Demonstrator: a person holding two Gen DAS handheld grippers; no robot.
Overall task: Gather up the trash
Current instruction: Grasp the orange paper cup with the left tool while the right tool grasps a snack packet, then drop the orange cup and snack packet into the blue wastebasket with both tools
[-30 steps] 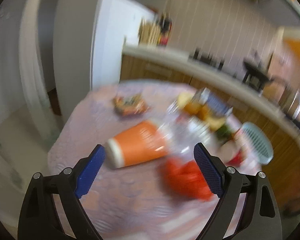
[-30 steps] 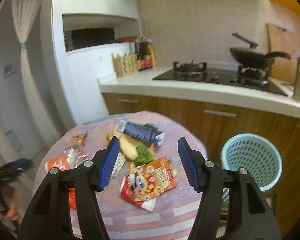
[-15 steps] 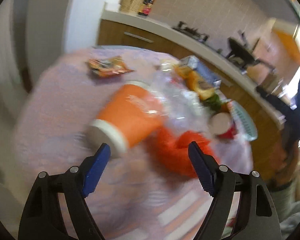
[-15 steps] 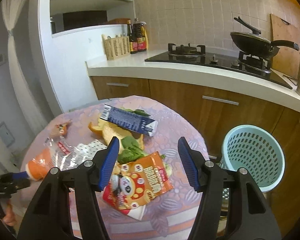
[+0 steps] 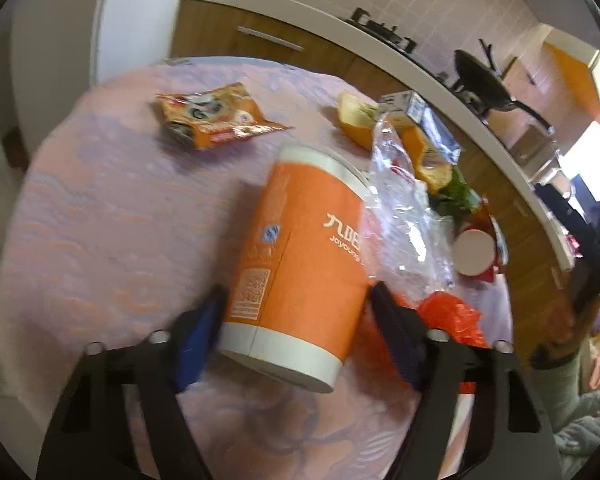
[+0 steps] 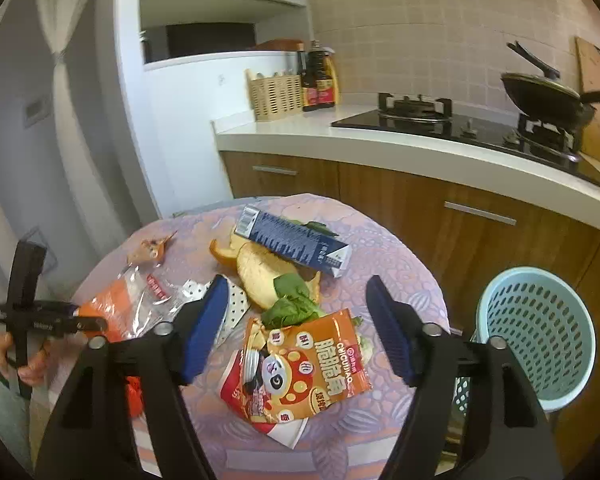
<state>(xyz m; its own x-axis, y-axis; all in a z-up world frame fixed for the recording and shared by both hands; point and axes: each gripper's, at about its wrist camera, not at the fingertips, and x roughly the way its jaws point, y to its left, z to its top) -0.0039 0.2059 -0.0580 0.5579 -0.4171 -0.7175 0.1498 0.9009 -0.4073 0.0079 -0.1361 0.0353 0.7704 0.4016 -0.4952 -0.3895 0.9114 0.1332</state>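
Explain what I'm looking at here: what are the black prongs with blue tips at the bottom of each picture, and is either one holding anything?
No robot here: a person carries a two-finger gripper in each hand, each with a fisheye camera looking along its fingers. The left gripper straddles the base of an orange paper cup lying on its side on the round table; its fingers sit right beside the cup, but blur hides whether they press it. Clear plastic wrap lies against the cup. The right gripper is open and holds nothing, above an orange snack bag, near peels, a blue carton and a light blue basket beside the table.
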